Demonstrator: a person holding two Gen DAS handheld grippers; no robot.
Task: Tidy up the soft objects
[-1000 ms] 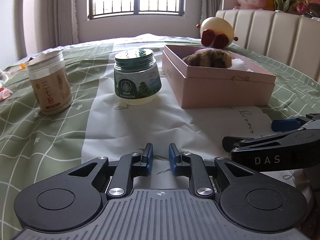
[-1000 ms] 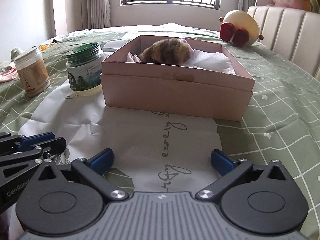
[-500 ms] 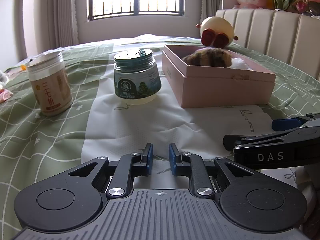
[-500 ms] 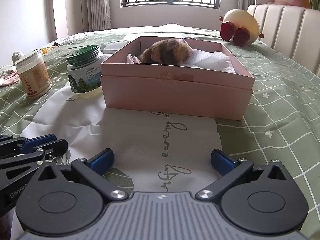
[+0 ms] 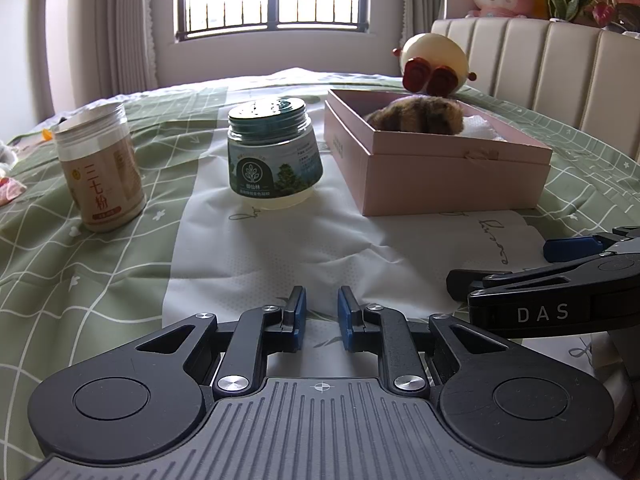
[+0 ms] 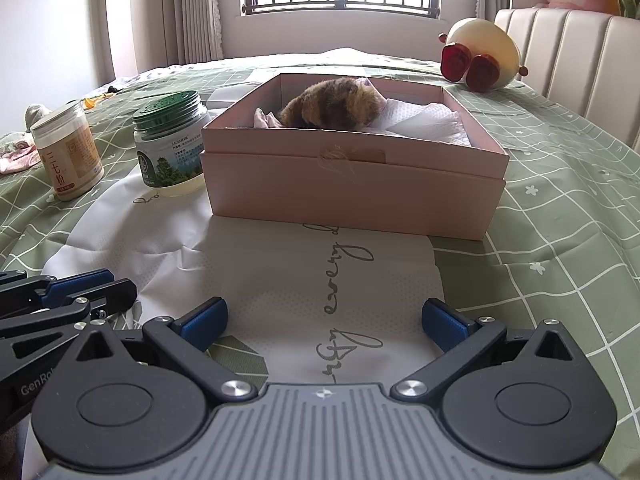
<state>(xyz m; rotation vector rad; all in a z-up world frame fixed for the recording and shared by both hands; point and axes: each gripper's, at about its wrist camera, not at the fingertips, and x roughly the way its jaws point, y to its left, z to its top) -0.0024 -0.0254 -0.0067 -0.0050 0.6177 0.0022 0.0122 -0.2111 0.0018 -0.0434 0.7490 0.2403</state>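
a brown furry soft toy (image 6: 332,105) lies inside the open pink box (image 6: 352,184) on the bed (image 6: 560,200), beside white tissue (image 6: 424,120). left of the box stand a green-lidded jar (image 6: 170,144) and a beige jar (image 6: 68,152). the left tool (image 5: 322,316) hovers near, narrowly parted and pinching nothing; the right tool (image 6: 324,320) is spread wide, empty, over a white sheet (image 6: 280,272).

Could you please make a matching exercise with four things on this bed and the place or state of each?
1. brown plush toy
2. green-lidded jar
3. right gripper
4. cream egg toy

a. wide open, empty
b. by the headboard
c. inside the pink box
d. just left of the box

Pairs: 1-c, 2-d, 3-a, 4-b
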